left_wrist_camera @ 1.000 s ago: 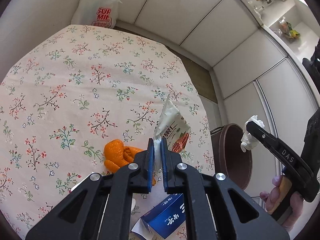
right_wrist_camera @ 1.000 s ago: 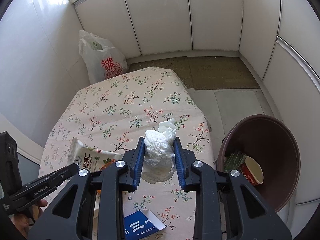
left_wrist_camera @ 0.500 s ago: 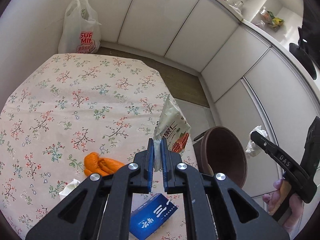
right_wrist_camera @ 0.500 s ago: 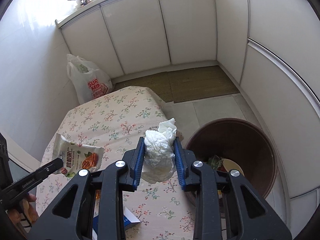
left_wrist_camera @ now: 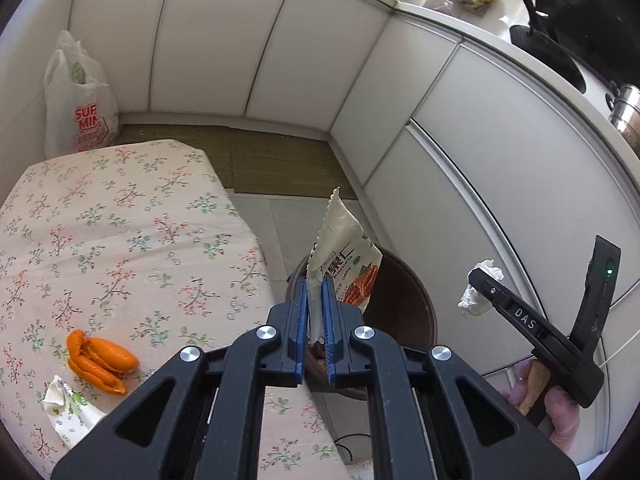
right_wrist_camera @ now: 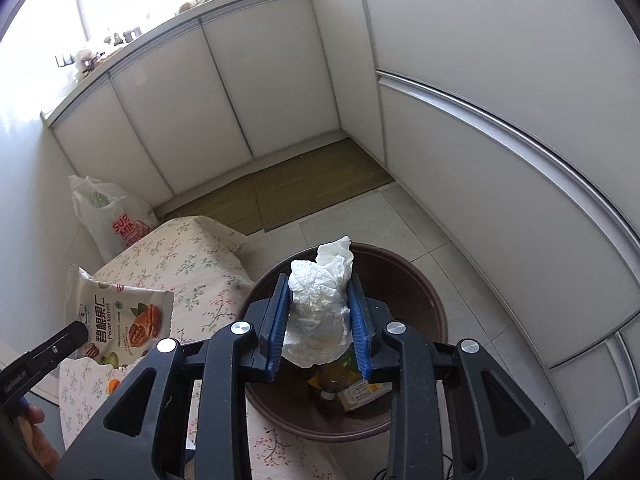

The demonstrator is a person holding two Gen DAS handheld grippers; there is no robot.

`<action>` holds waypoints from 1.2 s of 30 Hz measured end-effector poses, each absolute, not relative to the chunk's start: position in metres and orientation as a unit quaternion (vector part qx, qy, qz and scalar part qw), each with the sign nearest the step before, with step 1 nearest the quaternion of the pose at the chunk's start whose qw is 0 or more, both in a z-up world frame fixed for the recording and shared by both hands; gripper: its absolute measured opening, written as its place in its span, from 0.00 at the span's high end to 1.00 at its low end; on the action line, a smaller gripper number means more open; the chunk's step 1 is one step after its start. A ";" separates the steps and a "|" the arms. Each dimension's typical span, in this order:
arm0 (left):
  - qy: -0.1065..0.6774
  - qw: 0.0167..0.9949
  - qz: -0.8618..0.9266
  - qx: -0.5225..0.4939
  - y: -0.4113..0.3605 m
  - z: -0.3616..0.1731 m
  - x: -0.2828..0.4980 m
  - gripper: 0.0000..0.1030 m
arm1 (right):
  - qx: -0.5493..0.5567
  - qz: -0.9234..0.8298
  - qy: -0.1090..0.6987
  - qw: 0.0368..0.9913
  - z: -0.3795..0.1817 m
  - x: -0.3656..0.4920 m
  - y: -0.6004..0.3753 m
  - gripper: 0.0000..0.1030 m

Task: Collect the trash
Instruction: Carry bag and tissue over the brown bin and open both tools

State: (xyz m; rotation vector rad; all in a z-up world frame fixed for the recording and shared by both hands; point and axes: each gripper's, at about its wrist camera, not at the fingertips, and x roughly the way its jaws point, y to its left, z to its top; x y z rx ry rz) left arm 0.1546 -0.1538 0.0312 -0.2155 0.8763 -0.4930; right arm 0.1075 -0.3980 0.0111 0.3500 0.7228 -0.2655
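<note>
Two tools are loaded. The left tool [left_wrist_camera: 315, 312] pinches the lower edge of a pecan snack packet [left_wrist_camera: 344, 256], which stands upright above the near rim of the brown bin [left_wrist_camera: 404, 300], just past the edge of the floral-clothed desk [left_wrist_camera: 120, 232]. The right tool [right_wrist_camera: 320, 320] clamps a crumpled white tissue [right_wrist_camera: 320, 300] over the open bin [right_wrist_camera: 420, 300], where other wrappers lie. On the desk rest an orange peel [left_wrist_camera: 100, 362] and a torn paper scrap [left_wrist_camera: 68, 412] near it.
</note>
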 end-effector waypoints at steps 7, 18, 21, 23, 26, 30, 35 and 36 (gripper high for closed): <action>0.417 0.866 -0.262 -0.083 -0.216 0.037 0.153 0.93 | 0.215 -0.160 0.334 0.904 0.002 0.104 -0.437 0.73; 0.424 0.863 -0.265 -0.066 -0.258 0.026 0.167 0.93 | 0.236 -0.180 0.330 0.896 -0.010 0.114 -0.458 0.30; 0.427 0.863 -0.263 -0.060 -0.264 0.022 0.170 0.93 | 0.252 -0.187 0.319 0.894 -0.010 0.114 -0.465 0.25; 0.430 0.862 -0.262 -0.056 -0.268 0.019 0.172 0.93 | 0.260 -0.193 0.315 0.892 -0.010 0.111 -0.469 0.25; 0.433 0.861 -0.260 -0.054 -0.272 0.015 0.174 0.93 | 0.262 -0.201 0.315 0.890 -0.010 0.108 -0.472 0.25; 0.437 0.859 -0.260 -0.053 -0.277 0.012 0.175 0.93 | 0.262 -0.219 0.311 0.887 -0.009 0.102 -0.478 0.24; 0.442 0.857 -0.262 -0.049 -0.284 0.007 0.177 0.93 | 0.250 -0.249 0.312 0.882 -0.010 0.095 -0.485 0.17; 0.443 0.856 -0.263 -0.050 -0.286 0.006 0.178 0.93 | 0.245 -0.256 0.314 0.881 -0.010 0.094 -0.485 0.13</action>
